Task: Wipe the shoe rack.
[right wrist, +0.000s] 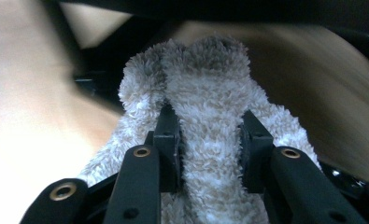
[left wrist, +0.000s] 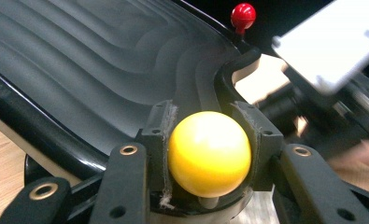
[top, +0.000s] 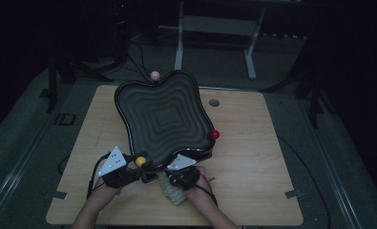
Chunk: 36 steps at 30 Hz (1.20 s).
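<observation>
Holding the black ridged wavy tray (top: 164,114) tilted at frame centre by its yellow ball knob (left wrist: 209,153)
Left gripper (left wrist: 209,154) clamps the knob; right gripper (right wrist: 210,149) pinches the fluffy beige cloth (right wrist: 210,93), ready to wipe along the ridges

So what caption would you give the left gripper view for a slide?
Left claw clamped on the yellow ball at the rim of the black ridged tray, red ball beyond.

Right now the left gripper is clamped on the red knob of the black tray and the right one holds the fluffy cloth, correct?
Not quite: the left gripper is clamped on the yellow knob, as the left gripper view shows. The red knob stands free at another corner of the black tray. The right gripper does hold the fluffy cloth.
</observation>
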Motion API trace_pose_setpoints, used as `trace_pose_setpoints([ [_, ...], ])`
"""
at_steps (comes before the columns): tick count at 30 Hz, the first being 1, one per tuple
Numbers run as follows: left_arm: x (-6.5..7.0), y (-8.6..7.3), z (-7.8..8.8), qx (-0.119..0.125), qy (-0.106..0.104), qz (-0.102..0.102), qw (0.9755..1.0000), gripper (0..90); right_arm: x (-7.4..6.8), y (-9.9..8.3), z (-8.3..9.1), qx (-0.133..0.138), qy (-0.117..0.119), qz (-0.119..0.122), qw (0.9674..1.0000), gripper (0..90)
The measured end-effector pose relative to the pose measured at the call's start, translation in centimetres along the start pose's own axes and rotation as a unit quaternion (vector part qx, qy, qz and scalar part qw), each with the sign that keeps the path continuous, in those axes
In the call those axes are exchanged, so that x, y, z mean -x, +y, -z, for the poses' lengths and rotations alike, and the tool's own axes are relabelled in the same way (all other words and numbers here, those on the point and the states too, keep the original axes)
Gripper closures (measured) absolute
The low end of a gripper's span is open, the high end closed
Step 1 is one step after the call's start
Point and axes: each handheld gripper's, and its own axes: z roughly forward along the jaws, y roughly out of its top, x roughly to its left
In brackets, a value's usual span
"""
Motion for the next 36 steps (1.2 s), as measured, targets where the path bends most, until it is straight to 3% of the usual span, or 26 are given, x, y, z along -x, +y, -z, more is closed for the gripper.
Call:
trace_pose_setpoints([
  [2, 0.0, 0.0, 0.0, 0.001, 0.000, 0.001, 1.0000, 59.7, 0.9, -0.5, 0.3, 0.003, -0.005, -0.017, 0.9998, 66.4],
  [8, 0.0, 0.0, 0.0, 0.000, 0.000, 0.000, 1.0000, 59.7, 1.7, -0.6, 0.7, -0.004, -0.042, -0.007, 0.9991, 65.9],
  [17, -0.1, 0.0, 0.0, 0.002, -0.003, 0.000, 1.0000, 59.7, 5.2, -2.3, 2.1, -0.013, -0.093, -0.036, 0.9949, 66.1],
  [22, -0.1, 0.0, 0.0, 0.001, -0.003, 0.000, 1.0000, 59.7, 7.0, -2.9, 2.8, -0.016, -0.111, -0.052, 0.9923, 65.7],
  [26, 0.0, 0.0, 0.0, 0.001, -0.003, -0.001, 1.0000, 59.7, 7.1, -2.9, 2.8, -0.017, -0.117, -0.055, 0.9914, 65.5],
  [31, -0.1, 0.0, 0.0, 0.002, -0.005, 0.001, 1.0000, 59.7, 6.9, -2.9, 2.5, -0.014, -0.100, -0.071, 0.9923, 66.3],
  [36, -0.1, 0.0, 0.0, 0.002, -0.005, 0.002, 1.0000, 59.7, 5.8, -2.4, 1.9, -0.006, -0.048, -0.086, 0.9951, 66.7],
])
